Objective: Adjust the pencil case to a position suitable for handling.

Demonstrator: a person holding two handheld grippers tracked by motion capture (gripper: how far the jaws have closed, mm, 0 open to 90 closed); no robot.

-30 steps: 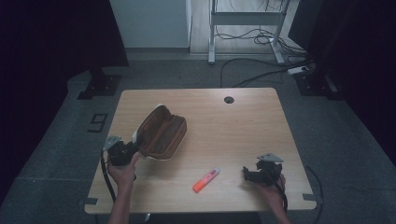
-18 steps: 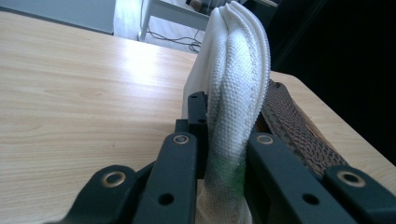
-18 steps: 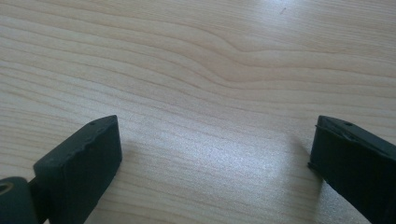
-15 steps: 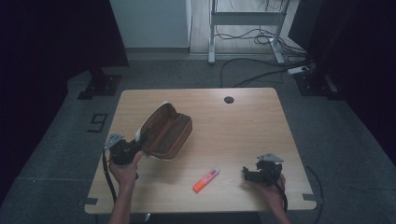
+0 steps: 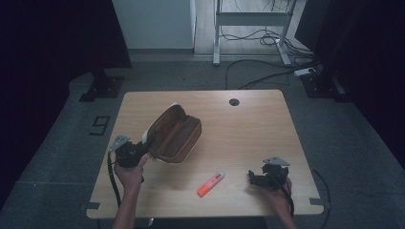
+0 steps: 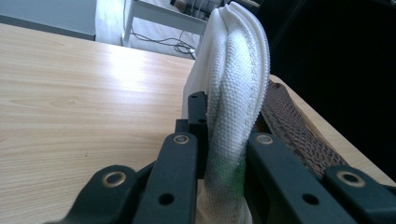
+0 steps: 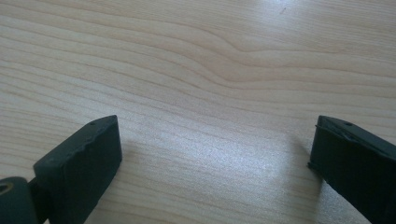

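Brown and white, the pouch point(image 5: 173, 134) lies left of the table's point(image 5: 239, 138) middle from the high view, its long axis running from your left gripper point(image 5: 130, 152) up toward the cable hole point(image 5: 234, 101); whether anything is inside, you cannot tell. An orange marker point(image 5: 210, 184) lies between the pouch and your right gripper point(image 5: 267, 174). Your left gripper view shows the jaws clamped on the pouch's white fabric edge point(image 6: 236, 93). Your right gripper view shows the jaws spread wide over bare wood point(image 7: 210, 70), holding nothing.
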